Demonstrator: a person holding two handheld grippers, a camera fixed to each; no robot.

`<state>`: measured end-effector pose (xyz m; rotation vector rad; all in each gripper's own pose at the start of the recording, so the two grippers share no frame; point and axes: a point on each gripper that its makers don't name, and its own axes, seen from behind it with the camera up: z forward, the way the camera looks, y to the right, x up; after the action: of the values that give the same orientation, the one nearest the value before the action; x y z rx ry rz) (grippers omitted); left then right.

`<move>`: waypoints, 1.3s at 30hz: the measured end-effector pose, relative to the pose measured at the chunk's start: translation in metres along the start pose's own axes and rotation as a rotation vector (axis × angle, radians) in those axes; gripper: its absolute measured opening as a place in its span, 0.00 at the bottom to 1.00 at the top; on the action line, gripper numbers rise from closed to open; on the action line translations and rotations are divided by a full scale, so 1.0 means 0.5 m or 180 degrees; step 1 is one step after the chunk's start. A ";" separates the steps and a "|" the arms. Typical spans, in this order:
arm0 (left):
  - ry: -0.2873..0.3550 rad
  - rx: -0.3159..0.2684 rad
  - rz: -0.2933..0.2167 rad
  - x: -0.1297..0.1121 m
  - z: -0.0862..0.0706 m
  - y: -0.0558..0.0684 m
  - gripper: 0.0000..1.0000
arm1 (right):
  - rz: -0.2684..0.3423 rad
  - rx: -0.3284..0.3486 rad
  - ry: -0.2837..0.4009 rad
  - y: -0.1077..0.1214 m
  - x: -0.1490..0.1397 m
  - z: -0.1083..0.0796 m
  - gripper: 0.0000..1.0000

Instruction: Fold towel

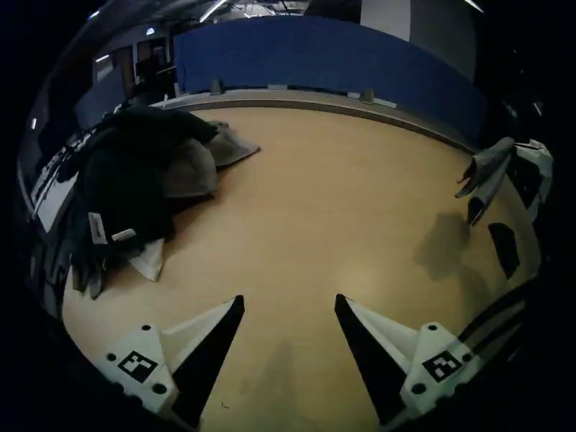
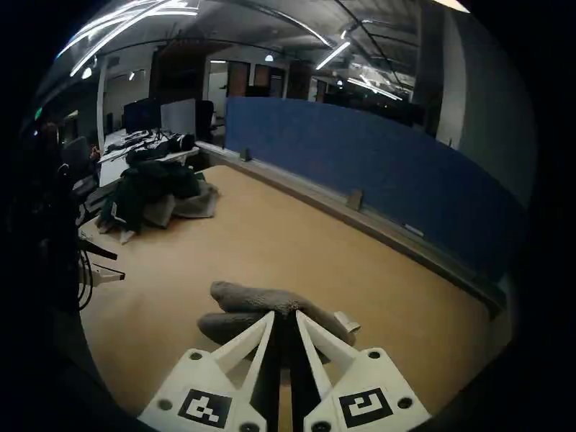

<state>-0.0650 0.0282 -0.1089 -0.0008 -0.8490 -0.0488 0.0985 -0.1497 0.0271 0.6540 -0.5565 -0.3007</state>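
Observation:
A small grey towel (image 2: 245, 294) is bunched up right in front of my right gripper (image 2: 286, 315), whose two fingers are shut on its near edge. In the left gripper view the same towel (image 1: 487, 171) hangs in folds from the right gripper (image 1: 531, 167) at the far right, lifted off the wooden table (image 1: 338, 187) with its shadow below. My left gripper (image 1: 289, 298) hovers low over bare table near the front edge, open, with nothing between its fingers.
A heap of dark and grey cloths (image 1: 144, 173) lies at the table's left end, also seen as the cloth heap (image 2: 155, 191) in the right gripper view. A blue partition (image 1: 324, 57) runs along the far edge. Desks with monitors (image 2: 147, 115) stand beyond.

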 end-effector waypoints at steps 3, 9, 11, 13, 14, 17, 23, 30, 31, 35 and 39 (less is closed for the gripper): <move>-0.0002 -0.0010 0.0022 0.001 0.001 0.005 0.94 | 0.0009 -0.0076 -0.0023 0.037 -0.011 -0.017 0.05; -0.0007 -0.0028 0.0034 0.004 0.008 0.016 0.94 | 0.0018 -0.0239 -0.0085 0.115 -0.037 -0.049 0.05; -0.0008 -0.0033 0.0032 0.005 0.011 0.020 0.94 | 0.0023 -0.0284 -0.0108 0.138 -0.046 -0.058 0.05; -0.0010 -0.0033 0.0035 0.006 0.014 0.023 0.94 | 0.0028 -0.0329 -0.0131 0.162 -0.055 -0.066 0.05; -0.0011 -0.0032 0.0039 0.007 0.015 0.024 0.94 | 0.0029 -0.0349 -0.0142 0.173 -0.060 -0.069 0.05; -0.0017 -0.0029 0.0057 0.008 0.019 0.028 0.94 | 0.0033 -0.0413 -0.0173 0.206 -0.072 -0.079 0.05; -0.0025 -0.0025 0.0085 0.011 0.025 0.036 0.94 | 0.0042 -0.0532 -0.0220 0.268 -0.095 -0.096 0.05; -0.0032 -0.0018 0.0113 0.017 0.029 0.048 0.94 | 0.0083 -0.0638 -0.0279 0.329 -0.128 -0.106 0.05; -0.0033 -0.0016 0.0118 0.017 0.030 0.050 0.94 | 0.0091 -0.0648 -0.0288 0.335 -0.132 -0.107 0.05; -0.0034 -0.0007 0.0135 0.019 0.030 0.054 0.94 | 0.0118 -0.0686 -0.0312 0.356 -0.147 -0.109 0.05; -0.0035 0.0002 0.0143 0.020 0.029 0.056 0.94 | 0.0138 -0.0696 -0.0326 0.366 -0.157 -0.110 0.05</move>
<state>-0.0681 0.0562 -0.0913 -0.0196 -0.8599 -0.0064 0.0830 0.0498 0.0788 0.4165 -0.6249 -0.3502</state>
